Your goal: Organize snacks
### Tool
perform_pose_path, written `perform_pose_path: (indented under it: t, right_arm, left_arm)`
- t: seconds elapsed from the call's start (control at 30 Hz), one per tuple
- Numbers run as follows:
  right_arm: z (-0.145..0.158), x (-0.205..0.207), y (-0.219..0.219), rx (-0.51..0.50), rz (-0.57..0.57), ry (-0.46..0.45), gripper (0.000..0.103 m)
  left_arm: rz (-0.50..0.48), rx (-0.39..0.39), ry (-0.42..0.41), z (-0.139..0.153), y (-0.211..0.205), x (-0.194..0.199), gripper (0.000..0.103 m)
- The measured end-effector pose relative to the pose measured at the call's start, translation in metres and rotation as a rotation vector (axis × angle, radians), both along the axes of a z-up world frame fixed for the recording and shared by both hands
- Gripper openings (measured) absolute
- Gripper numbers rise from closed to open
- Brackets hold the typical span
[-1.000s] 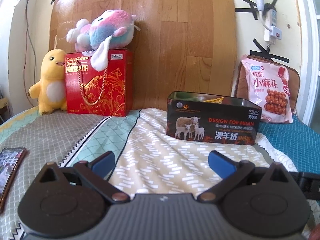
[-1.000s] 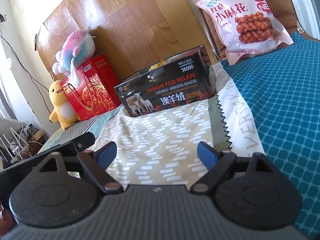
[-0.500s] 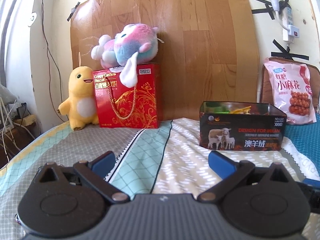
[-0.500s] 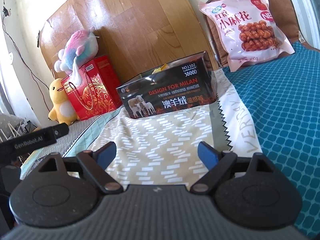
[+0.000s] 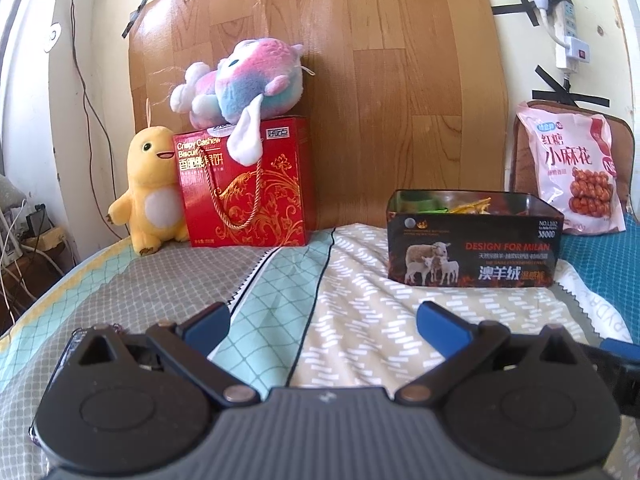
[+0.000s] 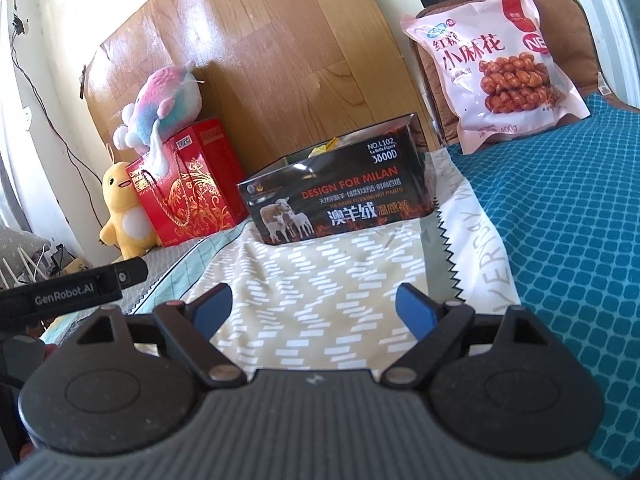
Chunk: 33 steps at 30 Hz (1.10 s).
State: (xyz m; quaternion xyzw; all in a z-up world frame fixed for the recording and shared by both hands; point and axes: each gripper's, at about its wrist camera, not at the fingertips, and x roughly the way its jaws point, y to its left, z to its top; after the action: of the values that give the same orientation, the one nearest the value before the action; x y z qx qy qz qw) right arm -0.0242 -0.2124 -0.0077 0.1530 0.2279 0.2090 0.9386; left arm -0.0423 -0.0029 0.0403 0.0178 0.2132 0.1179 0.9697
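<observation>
A black open box (image 5: 474,248) printed "DESIGN FOR MILAN" stands on the bed, with snack packets showing inside; it also shows in the right wrist view (image 6: 340,204). A pink bag of twisted snacks (image 5: 576,172) leans on a brown cushion at the right, seen too in the right wrist view (image 6: 496,68). A red cashew biscuit gift box (image 5: 244,184) stands at the back left. My left gripper (image 5: 322,324) is open and empty above the bedcover. My right gripper (image 6: 314,308) is open and empty, short of the black box.
A yellow plush (image 5: 150,196) sits left of the red box and a pink-blue plush (image 5: 244,84) lies on top of it. A wooden board (image 5: 360,80) backs the bed. Cables and a power strip (image 5: 566,36) hang on the wall. The left gripper's body (image 6: 72,288) shows at the right view's left edge.
The left gripper has pulled back and swung left, so the black box sits further right and smaller. The right gripper has risen slightly. Both stay open and empty.
</observation>
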Motion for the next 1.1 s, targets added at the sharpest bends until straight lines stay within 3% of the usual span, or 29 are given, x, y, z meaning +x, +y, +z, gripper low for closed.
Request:
perform_pose_path:
  t: [0.4,0.8,1.1]
  right_arm:
    - [0.000,-0.001,0.000,0.000,0.000,-0.002,0.091]
    - [0.001,-0.001,0.000,0.001,0.000,-0.003,0.091]
    - [0.001,-0.001,0.000,0.001,0.000,-0.003,0.091]
  left_arm:
    - [-0.010,0.045,-0.006,0.000,-0.007,-0.003,0.103]
    - [-0.018,0.023,0.016,-0.001,-0.005,-0.002,0.103]
    - [-0.016,-0.005,0.124,-0.014,-0.002,0.012,0.103]
